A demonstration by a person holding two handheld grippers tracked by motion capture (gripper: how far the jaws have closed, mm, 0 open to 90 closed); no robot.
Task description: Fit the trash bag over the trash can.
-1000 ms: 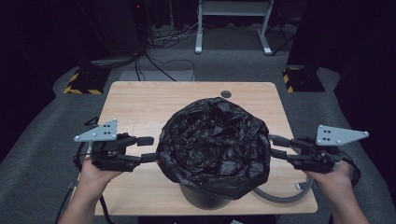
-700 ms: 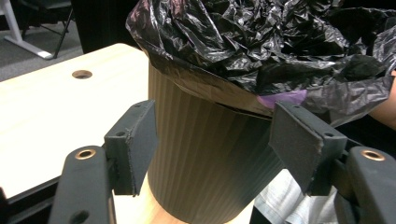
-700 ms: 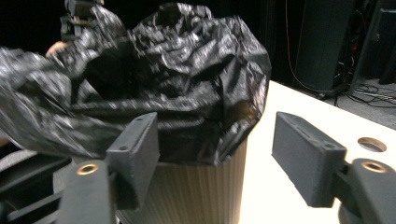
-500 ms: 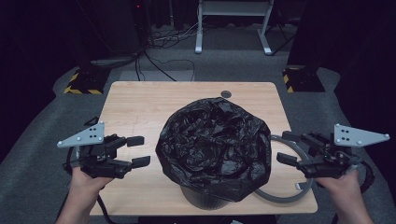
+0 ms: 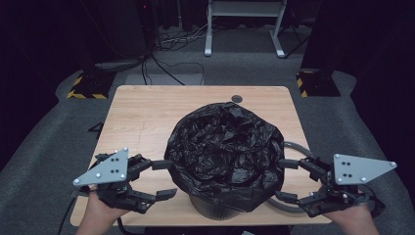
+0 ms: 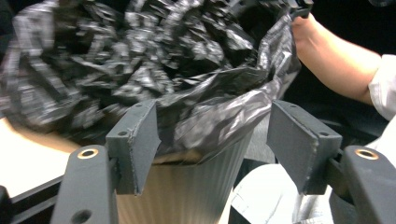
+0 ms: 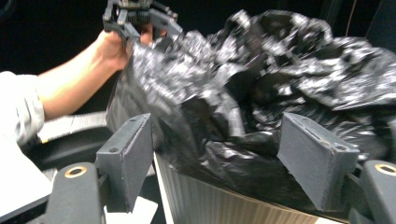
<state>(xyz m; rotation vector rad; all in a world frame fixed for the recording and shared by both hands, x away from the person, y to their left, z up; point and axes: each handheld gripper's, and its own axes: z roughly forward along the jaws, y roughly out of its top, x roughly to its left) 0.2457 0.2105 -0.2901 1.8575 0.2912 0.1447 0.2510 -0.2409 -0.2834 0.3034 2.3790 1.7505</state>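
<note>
A wooden table (image 5: 142, 117) carries a ribbed bin (image 6: 196, 186) lined with a crumpled black bin bag (image 5: 225, 147) at its near edge. Beside the bin, the left gripper (image 5: 164, 180) and right gripper (image 5: 288, 181) stand wide open, gripping nothing, their jaws having just narrowed slightly.

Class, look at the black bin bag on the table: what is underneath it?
Under the black bag stands a ribbed grey bin; the bag's edge is folded over its rim and hangs down the wall. The bin's rim is covered, and its inside cannot be seen beneath the crumpled plastic.
</note>
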